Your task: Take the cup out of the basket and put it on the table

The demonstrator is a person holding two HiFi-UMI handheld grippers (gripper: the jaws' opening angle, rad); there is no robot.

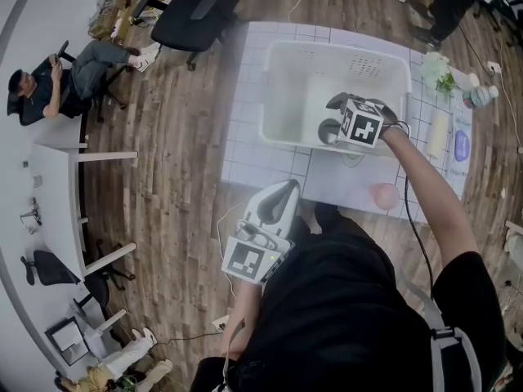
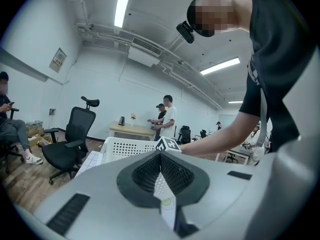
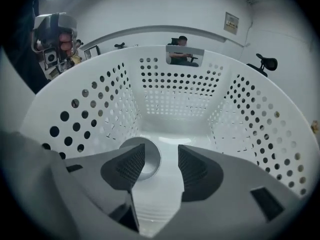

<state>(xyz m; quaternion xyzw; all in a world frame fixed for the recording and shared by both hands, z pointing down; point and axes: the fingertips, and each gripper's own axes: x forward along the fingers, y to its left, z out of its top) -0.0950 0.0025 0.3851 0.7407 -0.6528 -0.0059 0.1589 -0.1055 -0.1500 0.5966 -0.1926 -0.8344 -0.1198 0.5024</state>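
- Left claw [image 1: 282, 193] is low by the near edge of the counter [image 1: 245, 121]. Pads are together [image 2: 161, 170], gripping nothing.
- White perforated basket [image 1: 274, 55] sits on the counter.
- Grey cup [image 1: 328, 131] is on the basket floor, close to the near wall.
- Right claw [image 3: 161, 165] is down inside the basket with jaws apart, not gripping. The cup [image 3: 151, 159] is partly behind my left-hand pad [image 3: 127, 166], its round rim showing in the gap. Can't tell if the pad touches it.
- Pink round item [image 1: 384, 194] is on the counter outside the basket, nearer me.
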